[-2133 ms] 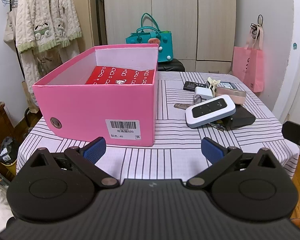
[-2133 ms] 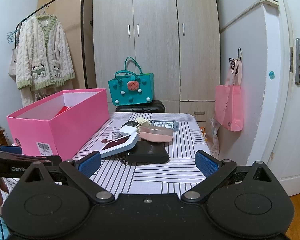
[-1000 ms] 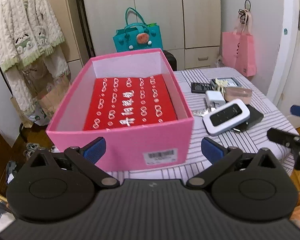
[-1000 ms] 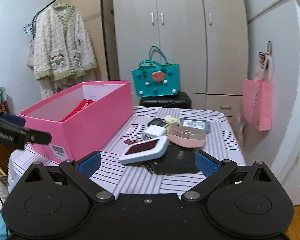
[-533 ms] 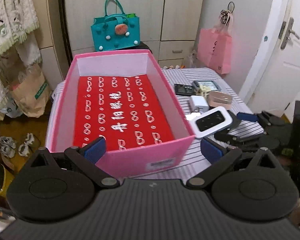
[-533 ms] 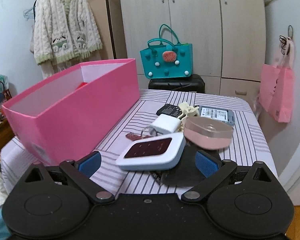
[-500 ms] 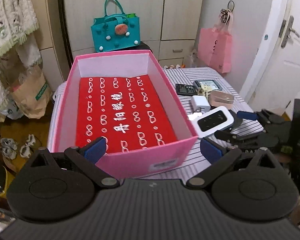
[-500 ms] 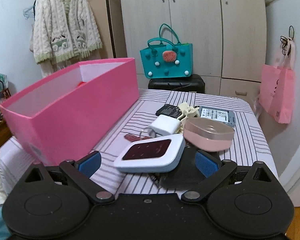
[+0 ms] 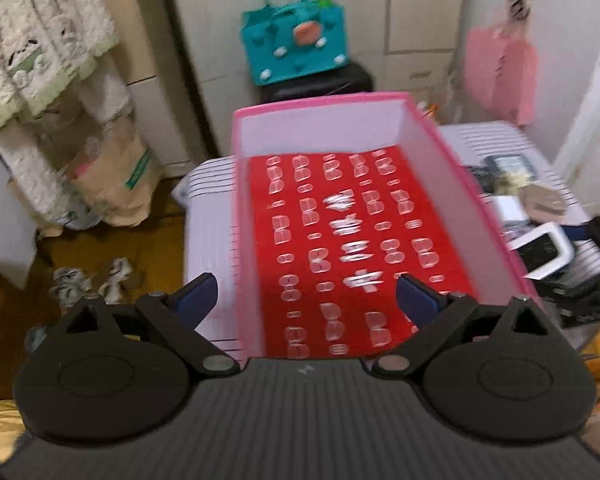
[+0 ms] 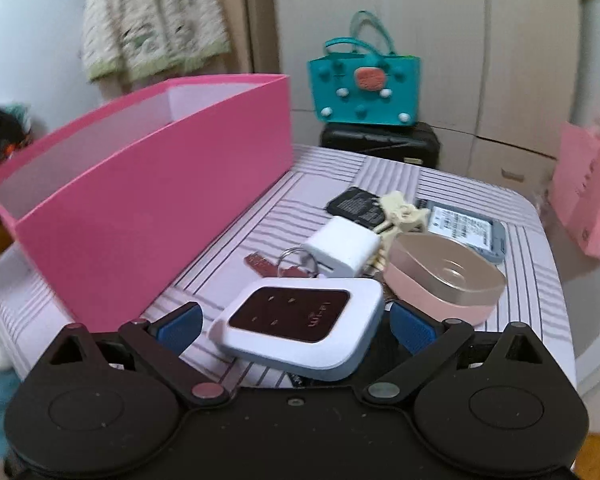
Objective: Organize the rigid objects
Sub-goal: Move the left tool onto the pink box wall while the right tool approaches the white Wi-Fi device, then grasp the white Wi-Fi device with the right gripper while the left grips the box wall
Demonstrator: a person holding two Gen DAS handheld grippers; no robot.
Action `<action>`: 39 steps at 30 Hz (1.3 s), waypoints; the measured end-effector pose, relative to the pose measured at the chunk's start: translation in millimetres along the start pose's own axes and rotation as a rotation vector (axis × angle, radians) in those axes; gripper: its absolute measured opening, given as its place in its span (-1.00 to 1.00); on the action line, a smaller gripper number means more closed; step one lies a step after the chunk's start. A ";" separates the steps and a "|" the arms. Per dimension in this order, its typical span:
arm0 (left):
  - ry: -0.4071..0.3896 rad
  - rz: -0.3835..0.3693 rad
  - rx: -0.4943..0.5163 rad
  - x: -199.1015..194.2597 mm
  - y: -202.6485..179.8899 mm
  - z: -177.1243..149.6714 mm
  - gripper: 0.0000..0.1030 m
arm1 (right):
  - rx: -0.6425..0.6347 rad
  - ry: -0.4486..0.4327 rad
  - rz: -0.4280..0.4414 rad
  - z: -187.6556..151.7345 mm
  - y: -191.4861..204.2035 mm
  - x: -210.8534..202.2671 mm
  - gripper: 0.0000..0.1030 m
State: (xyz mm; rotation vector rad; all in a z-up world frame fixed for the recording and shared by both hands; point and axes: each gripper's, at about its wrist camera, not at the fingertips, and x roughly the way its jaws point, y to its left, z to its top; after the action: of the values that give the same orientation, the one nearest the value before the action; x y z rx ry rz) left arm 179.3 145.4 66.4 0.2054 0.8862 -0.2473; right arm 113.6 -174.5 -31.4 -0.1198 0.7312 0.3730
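Closing in: right claw [image 10: 296, 322] now straddles white router [image 10: 300, 326], pads apart, no grip; left claw [image 9: 306, 300], empty, narrowing slightly, now over pink box [image 9: 380, 120].

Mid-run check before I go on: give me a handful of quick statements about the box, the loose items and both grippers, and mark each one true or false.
1. The pink box has a red patterned sheet lying on its floor. True.
2. The white pocket router is already inside the box. False: it lies on the striped tablecloth outside it, between the open fingers of the right gripper.
3. The white charger plug sits beyond the router, near a key ring. True.
4. The left gripper is clamped on the box wall. False: its jaws are wide and just starting to close, pads touching nothing.
5. The teal bag stands on the table. False: it rests on a black case behind the table.
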 end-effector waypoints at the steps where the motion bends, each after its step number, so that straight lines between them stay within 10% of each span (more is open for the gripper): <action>1: 0.007 0.020 0.017 3.5 3.6 1.7 0.88 | -0.048 0.013 0.003 1.1 4.2 -0.3 0.98; 14: 0.085 0.038 0.036 28.8 23.9 5.0 0.27 | -0.503 0.132 0.059 23.9 22.0 17.4 0.97; 17: 0.099 0.034 0.014 35.4 30.6 6.6 0.27 | -0.535 0.155 0.131 34.0 20.0 21.3 0.69; 26: 0.144 -0.003 0.014 54.5 39.1 3.3 0.09 | -0.534 0.337 0.177 64.9 24.5 40.5 0.37; 39: 0.109 -0.012 0.048 47.9 34.3 -6.9 -0.89 | -0.200 0.236 0.105 92.6 0.1 29.5 0.27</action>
State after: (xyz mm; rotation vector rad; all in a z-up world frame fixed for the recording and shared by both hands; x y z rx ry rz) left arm 213.5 173.8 27.2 0.2606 0.9908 -0.2708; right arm 192.0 -144.0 17.4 -0.3191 0.9346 0.5381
